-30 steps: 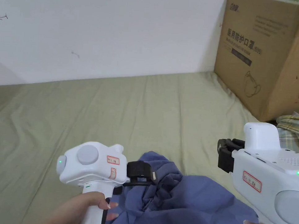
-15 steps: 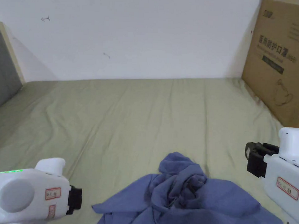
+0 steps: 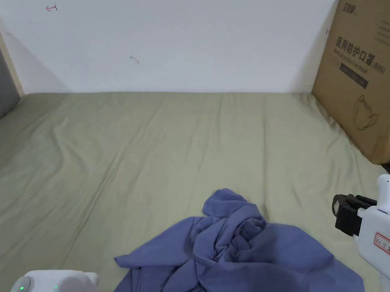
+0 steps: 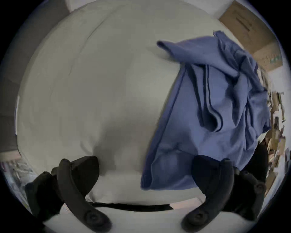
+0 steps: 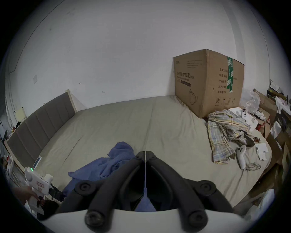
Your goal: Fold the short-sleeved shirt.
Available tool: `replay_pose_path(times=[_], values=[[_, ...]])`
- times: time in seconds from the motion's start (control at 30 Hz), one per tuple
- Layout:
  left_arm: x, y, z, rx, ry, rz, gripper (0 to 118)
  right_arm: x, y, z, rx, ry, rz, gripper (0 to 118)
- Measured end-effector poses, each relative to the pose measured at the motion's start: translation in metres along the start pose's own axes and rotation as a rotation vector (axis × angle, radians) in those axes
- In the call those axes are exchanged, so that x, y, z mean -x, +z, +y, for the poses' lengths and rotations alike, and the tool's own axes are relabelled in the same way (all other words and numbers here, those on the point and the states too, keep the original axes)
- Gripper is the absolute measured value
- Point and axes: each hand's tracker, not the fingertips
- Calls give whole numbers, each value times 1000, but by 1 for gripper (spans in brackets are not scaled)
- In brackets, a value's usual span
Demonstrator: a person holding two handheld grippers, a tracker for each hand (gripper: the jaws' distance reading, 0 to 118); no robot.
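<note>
Lying crumpled at the bed's near edge, the shirt sat just right of the wide-open, empty left gripper, nearer than the closed, empty right gripper.

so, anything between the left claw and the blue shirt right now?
Nothing visible. In the left gripper view the left claw is open over bare bedsheet, and the crumpled blue shirt lies beside it, its near corner reaching one jaw. The cardboard box stands well off at the far side.
</note>
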Motion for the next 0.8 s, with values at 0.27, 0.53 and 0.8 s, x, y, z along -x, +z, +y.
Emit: replay_pose_path(times=[0.27, 0.53, 0.8], values=[[-5, 52, -10, -244, -41, -81, 0, -47, -33, -2, 158, -24, 20, 2], [13, 108, -21, -447, 53, -158, 0, -89, -109, -23, 568, -34, 55, 83], [11, 129, -26, -513, 111, -173, 0, -105, -180, -51, 811, -70, -43, 84]])
